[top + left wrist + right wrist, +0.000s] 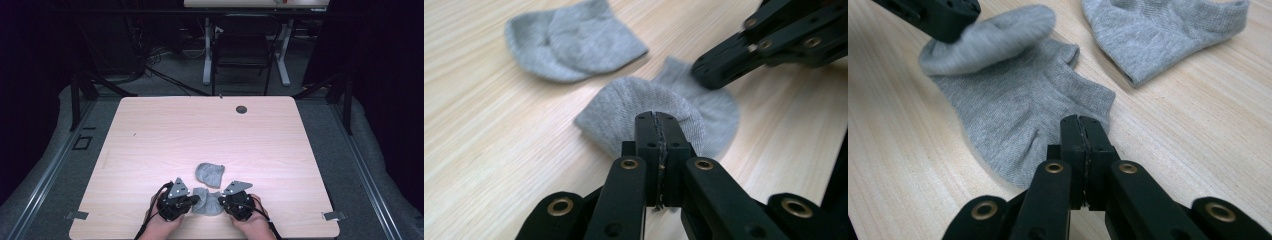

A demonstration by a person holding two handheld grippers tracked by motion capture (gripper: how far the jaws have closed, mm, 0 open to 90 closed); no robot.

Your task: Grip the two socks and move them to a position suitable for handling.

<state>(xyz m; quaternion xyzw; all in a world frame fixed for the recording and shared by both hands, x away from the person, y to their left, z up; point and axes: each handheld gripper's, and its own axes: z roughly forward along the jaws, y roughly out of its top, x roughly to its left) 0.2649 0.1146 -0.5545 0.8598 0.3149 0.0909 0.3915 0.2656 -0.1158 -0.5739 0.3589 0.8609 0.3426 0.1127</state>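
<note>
As I work from above, my left gripper and right gripper flank the near sock. Left gripper view: jaws pinched on its folded edge, lifting it over. Right gripper view: jaws clamped on the opposite edge, anchoring it; the far sock lies beyond.

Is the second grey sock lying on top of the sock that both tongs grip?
No, the second sock lies apart on the table, beyond the gripped sock.

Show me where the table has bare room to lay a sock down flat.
Bare wood runs from the far sock back to the round hole, and along both side edges of the table. The near middle is crowded: the left gripper and right gripper flank the near sock.
</note>
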